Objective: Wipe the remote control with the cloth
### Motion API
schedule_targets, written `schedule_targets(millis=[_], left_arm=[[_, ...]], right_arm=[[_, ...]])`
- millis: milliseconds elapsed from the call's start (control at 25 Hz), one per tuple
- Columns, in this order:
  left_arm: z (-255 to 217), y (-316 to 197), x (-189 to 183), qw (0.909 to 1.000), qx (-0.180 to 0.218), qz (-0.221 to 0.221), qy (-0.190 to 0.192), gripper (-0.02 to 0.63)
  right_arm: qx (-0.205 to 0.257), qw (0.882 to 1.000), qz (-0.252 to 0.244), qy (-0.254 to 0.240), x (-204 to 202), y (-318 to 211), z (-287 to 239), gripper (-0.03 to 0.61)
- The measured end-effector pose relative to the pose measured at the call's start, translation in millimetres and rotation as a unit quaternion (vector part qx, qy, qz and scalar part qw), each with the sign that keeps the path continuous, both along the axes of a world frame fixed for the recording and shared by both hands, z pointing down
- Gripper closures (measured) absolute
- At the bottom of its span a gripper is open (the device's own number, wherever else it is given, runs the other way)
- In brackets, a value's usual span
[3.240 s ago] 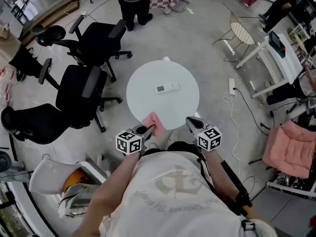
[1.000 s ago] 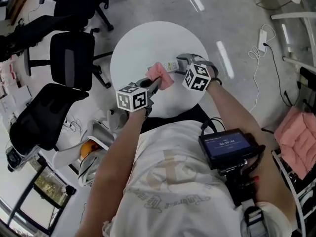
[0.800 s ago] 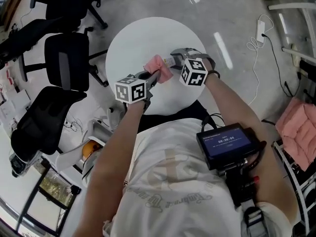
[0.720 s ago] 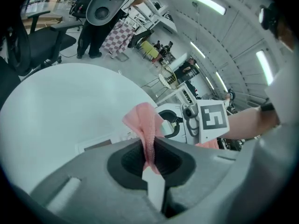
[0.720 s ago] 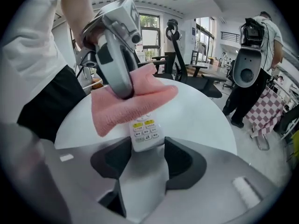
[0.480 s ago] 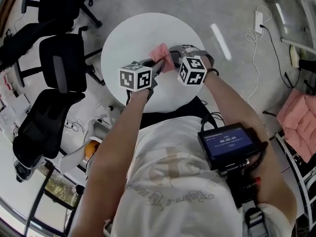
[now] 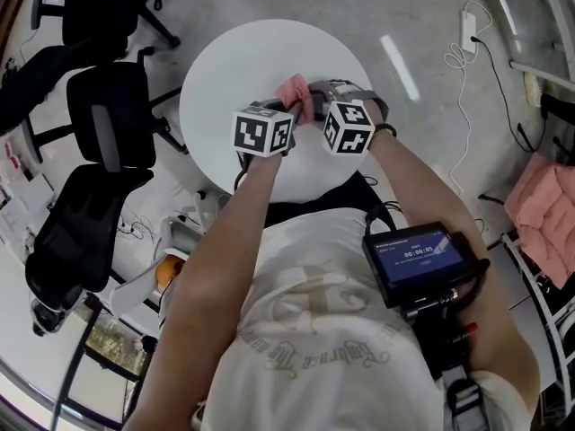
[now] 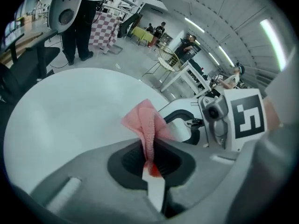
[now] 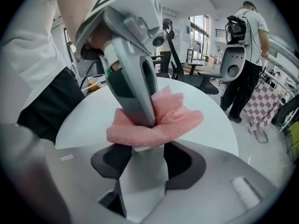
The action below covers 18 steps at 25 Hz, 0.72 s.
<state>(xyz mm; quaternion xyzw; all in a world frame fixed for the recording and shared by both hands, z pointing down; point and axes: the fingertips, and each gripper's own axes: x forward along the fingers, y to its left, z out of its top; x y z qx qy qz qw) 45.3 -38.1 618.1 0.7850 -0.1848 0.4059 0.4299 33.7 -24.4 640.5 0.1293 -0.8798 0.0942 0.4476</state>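
The white remote control (image 9: pixel 145 181) sticks out flat between the pads of my right gripper (image 9: pixel 142 164), which is shut on it above the round white table (image 7: pixel 234 70). A pink cloth (image 9: pixel 173 115) is bunched over the remote's far end. My left gripper (image 8: pixel 150 164) is shut on that cloth (image 8: pixel 145 122), and its grey fingers (image 9: pixel 133 83) come down onto the remote from above. In the head view the cloth (image 7: pixel 295 92) shows between the left gripper (image 7: pixel 286 106) and the right gripper (image 7: pixel 316 93); the remote is hidden there.
Black office chairs (image 7: pixel 108 115) stand left of the table. A power strip with cable (image 7: pixel 469 25) lies on the floor at the right, and a pink cushion (image 7: pixel 548 205) sits at the right edge. People stand behind the table (image 9: pixel 243 55).
My left gripper has carried the cloth rightward and down onto the remote in the right gripper. The right gripper has stayed put. Three seconds ago the remote lay on the table.
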Motion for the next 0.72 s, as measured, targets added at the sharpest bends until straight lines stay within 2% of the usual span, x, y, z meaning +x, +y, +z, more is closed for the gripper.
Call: schedule_targets(millis=[160, 440, 640, 720], left_arm=[[-0.2, -7.9, -23.9, 0.9993, 0.000, -0.028, -0.024, 0.594], [4.3, -8.5, -66.3, 0.9953, -0.008, -0.087, -0.040, 0.594], [13.2, -12.7, -110.3, 0.9888, -0.008, -0.133, -0.066, 0.594], [15.9, -14.6, -124.6, 0.9876, -0.007, -0.138, -0.075, 0.594]], right_arm=[[0.002, 1.000, 0.005, 0.000, 0.3, -1.3, -1.3, 0.353], [-0.001, 1.000, 0.006, 0.004, 3.8, -1.9, 0.8, 0.353], [-0.003, 1.000, 0.011, 0.005, 8.0, -1.5, 2.1, 0.353], [-0.004, 1.000, 0.013, 0.005, 8.4, -1.6, 2.7, 0.353]])
